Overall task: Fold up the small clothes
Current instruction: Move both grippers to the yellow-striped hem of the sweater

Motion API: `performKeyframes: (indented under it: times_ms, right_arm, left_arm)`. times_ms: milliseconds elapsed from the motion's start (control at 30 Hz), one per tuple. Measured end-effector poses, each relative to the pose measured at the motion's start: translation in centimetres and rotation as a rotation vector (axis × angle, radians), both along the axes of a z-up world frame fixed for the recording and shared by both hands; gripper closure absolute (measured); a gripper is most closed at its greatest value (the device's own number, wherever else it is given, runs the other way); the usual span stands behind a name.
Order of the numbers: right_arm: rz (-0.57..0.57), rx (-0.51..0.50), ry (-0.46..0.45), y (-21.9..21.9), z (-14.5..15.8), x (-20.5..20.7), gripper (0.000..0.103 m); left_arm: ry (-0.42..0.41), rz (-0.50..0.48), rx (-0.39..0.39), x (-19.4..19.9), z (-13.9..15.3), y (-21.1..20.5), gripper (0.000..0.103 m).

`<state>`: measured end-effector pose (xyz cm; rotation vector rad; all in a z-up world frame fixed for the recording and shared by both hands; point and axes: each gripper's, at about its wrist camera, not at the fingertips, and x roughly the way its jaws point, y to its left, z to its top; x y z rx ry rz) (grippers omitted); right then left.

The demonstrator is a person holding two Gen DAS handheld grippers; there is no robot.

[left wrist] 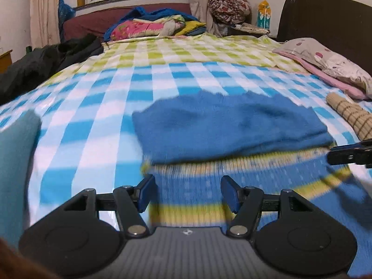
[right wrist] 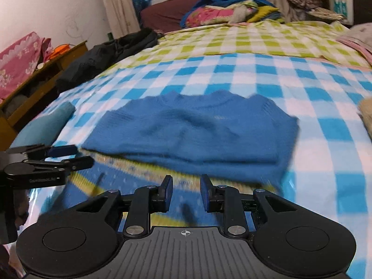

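Note:
A blue knit sweater (left wrist: 230,125) lies folded on the checked bed, its plain upper part doubled over a lower part with yellow stripes (left wrist: 190,214). It also shows in the right wrist view (right wrist: 193,132). My left gripper (left wrist: 187,193) is open and empty, over the striped part just short of the fold edge. My right gripper (right wrist: 186,191) is open and empty, over the same striped part. The left gripper shows at the left edge of the right wrist view (right wrist: 60,157); the right gripper's fingers (left wrist: 348,154) show at the right edge of the left wrist view.
A teal folded cloth (right wrist: 44,125) lies left of the sweater. A beige checked rolled cloth (left wrist: 348,116) lies to its right. A dark jacket (left wrist: 46,67), a pillow (left wrist: 334,65) and a pile of bedding (left wrist: 153,25) sit farther back on the bed (left wrist: 116,107).

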<state>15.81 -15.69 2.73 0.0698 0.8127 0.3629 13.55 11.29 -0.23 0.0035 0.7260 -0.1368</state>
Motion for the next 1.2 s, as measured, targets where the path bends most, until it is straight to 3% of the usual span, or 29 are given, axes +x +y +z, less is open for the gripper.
performKeyframes:
  times_ms: [333,567,933,1200]
  right_arm:
    - [-0.154,-0.005,0.081,-3.3,-1.2,-8.4,0.076]
    - [-0.186,-0.096,0.069,-2.8,-1.4,-13.0,0.07]
    - [-0.22,-0.11,0.098,-3.5,-1.7,-15.6,0.067]
    - [-0.21,-0.055,0.144,-3.8,-2.3,-16.5,0.065]
  left_arm:
    - [0.035,0.072,-0.011,-6.6,-1.3,1.7,0.036]
    - [0.051,0.098,-0.01,-10.0,-2.1,2.3,0.035]
    - [0.046,0.05,-0.018,-12.2,-2.2,1.4,0.035]
    - [0.063,0.042,-0.06,-13.1,-2.2,1.6,0.035]
